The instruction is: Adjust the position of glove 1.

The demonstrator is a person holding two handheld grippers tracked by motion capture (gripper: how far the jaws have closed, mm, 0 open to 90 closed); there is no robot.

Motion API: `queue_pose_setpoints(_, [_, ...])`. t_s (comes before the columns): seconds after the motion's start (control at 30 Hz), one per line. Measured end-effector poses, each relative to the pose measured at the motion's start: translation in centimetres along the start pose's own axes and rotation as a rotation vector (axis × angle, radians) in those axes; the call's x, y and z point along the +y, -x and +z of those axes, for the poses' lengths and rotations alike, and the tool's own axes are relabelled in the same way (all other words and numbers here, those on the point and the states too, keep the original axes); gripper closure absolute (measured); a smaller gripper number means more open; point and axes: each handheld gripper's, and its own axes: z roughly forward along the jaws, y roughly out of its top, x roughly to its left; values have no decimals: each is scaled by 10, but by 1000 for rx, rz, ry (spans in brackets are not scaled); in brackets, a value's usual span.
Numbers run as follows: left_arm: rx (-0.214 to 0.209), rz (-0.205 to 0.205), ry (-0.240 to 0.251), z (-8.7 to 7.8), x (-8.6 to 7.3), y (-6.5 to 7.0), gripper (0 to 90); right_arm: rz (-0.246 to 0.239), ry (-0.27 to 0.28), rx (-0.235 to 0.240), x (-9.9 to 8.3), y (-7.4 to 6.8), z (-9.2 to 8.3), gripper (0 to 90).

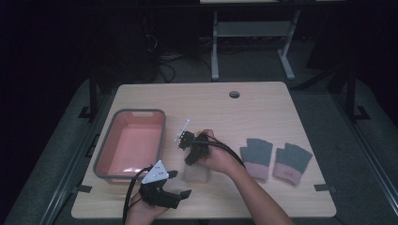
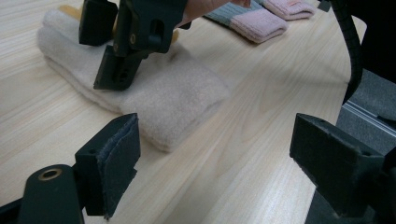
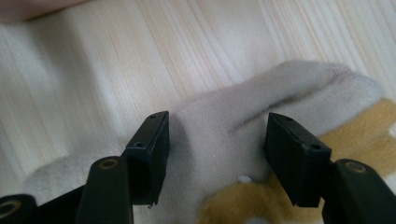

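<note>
Overhead, in the high view, the right gripper point(image 1: 190, 146) is seen held above a folded beige cloth point(image 1: 197, 174) that lies near the middle of the table's point(image 1: 263, 105) front half, while the left gripper point(image 1: 174, 187) is kept by the front edge, its jaws spread and empty. A pink tub point(image 1: 134, 142) is set towards the left edge, and two grey-and-pink gloves point(image 1: 274, 159) are laid side by side towards the right edge, well apart from the cloth. In the left gripper view, the cloth point(image 2: 177, 100) is seen beyond the parted jaws, with the right gripper point(image 2: 119, 51) poised over it and one glove point(image 2: 254, 21) farther off. In the right gripper view, the jaws are seen standing apart over the cloth point(image 3: 215, 135), nothing being pressed between them; a mustard-yellow patch point(image 3: 359, 135) is shown on it.
</note>
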Motion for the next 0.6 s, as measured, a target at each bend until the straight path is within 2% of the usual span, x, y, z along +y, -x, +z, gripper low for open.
queue_pose_setpoints(0.2, [1,5,4,1,1,2,164,-13,3,5,-11,3,-3,407])
queue_pose_setpoints(0.6, [-17,-12,-2,8,4,4,164,48,19,19,-37,13,-13,404])
